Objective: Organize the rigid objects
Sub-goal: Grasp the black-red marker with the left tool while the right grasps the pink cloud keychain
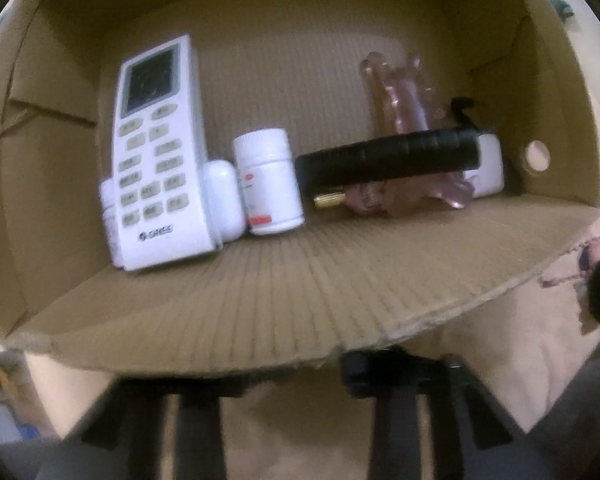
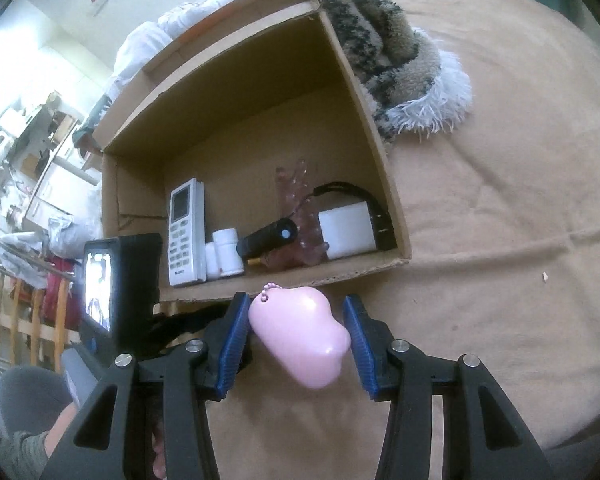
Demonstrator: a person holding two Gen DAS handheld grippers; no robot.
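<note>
An open cardboard box (image 2: 260,92) lies on a tan cover. Along its near wall (image 1: 300,300) stand a white remote (image 1: 160,160), a white pill bottle (image 1: 268,184), a black flashlight (image 1: 388,156), a clear pink hair claw (image 1: 400,96) and a white block (image 1: 488,164). My left gripper (image 1: 296,376) points down just outside that wall; the cardboard edge hides its fingertips, and nothing shows between its fingers. My right gripper (image 2: 296,300) hovers in front of the box, shut on a pink cloud-shaped charm (image 2: 300,336) with a bead chain.
A furry patterned throw (image 2: 400,60) lies against the box's right wall. White cloth (image 2: 180,12) is bunched behind the box. The left gripper's housing with a small screen (image 2: 116,280) stands at the box's front left corner. A wooden rail (image 2: 20,312) and a cluttered room lie left.
</note>
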